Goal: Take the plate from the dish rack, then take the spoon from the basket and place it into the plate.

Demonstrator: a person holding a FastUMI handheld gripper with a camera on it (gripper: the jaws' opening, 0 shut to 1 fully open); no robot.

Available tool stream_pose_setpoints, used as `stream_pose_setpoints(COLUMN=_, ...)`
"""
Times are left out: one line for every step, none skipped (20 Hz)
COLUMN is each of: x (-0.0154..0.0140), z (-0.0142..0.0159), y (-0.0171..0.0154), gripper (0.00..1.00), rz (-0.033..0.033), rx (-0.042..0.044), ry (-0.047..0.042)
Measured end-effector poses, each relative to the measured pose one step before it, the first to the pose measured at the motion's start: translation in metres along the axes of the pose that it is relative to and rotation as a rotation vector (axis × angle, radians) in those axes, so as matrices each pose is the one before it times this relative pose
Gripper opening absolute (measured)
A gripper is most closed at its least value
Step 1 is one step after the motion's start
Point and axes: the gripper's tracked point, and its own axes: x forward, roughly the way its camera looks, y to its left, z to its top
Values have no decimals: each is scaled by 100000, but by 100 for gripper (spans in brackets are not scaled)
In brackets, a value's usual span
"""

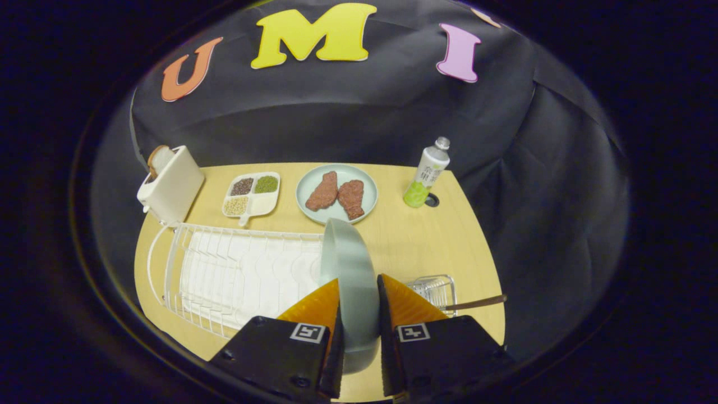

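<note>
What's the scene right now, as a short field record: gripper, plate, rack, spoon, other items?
hand-held gripper: shut on the grey plate, a finger on each face
grey plate: held on edge, upright, at the rack's right end
dish rack: white wire
basket: right of the fingers, spoon handle sticking out
beyond: toaster, divided tray, plate of meat, bottle
</note>
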Motion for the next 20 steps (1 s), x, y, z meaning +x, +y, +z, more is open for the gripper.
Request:
stream_pose_setpoints(x=-952, z=486, y=187, gripper=31, rz=1487, rx=-453, ry=-2200)
stream_pose_setpoints(x=-622, z=71, y=400, gripper=29, rz=2228, rx=1074, ry=-997)
stream_pose_setpoints(x=-1029, z=-428, y=292, gripper=27, rz=2012, rx=144, ry=-888)
stream_pose_setpoints(x=-779, z=-387, y=367, gripper=26, rz=2556, rx=-85, ry=-997)
stream_pose_setpoints(x=-818, z=-601, y=581, gripper=26, rz=3416, rx=685, ry=-413)
stream_pose_setpoints(x=-730, z=-659, y=631, gripper=26, rz=3639, rx=726, ry=172)
stream_pose_setpoints(x=-621, z=-870, y=472, gripper=26, rz=3337, rx=910, ry=-248)
stream_pose_setpoints(x=-575, z=-905, y=339, gripper=26, rz=2690, rx=554, ry=-258)
stream_pose_setpoints(x=-439, z=-1123, y=214, gripper=26, rz=2403, rx=274, ry=55)
stream_pose_setpoints(x=-396, z=-1245, y=219, gripper=26, rz=2324, rx=844, ry=34)
stream_pose_setpoints(x=-336, z=-1645, y=212, gripper=26, rz=2359, rx=1233, ry=708)
stream_pose_setpoints(x=-62, z=-1639, y=168, gripper=26, rz=2447, rx=1378, ry=999)
stream_pose_setpoints(x=-31, z=-1672, y=140, gripper=26, rz=2408, rx=1199, ry=1191)
stream_pose_setpoints(x=152, z=-1622, y=-75, gripper=26, rz=1743, rx=1078, ry=1326)
stream_pose_setpoints(x=295, z=-1643, y=-192, gripper=26, rz=1463, rx=1576, ry=1238)
stream_pose_setpoints(x=456, z=-1731, y=-193, gripper=26, rz=1545, rx=2177, ry=1629)
stream_pose_setpoints(x=415, z=-1690, y=-102, gripper=26, rz=1899, rx=2665, ry=1824)
stream_pose_setpoints(x=499, z=-1721, y=-98, gripper=26, rz=2118, rx=2898, ry=1725)
stream_pose_setpoints(x=538, z=-1448, y=-159, gripper=26, rz=1687, rx=2597, ry=1342)
stream_pose_setpoints(x=698, z=-1186, y=-270, gripper=26, rz=1008, rx=1783, ry=1266)
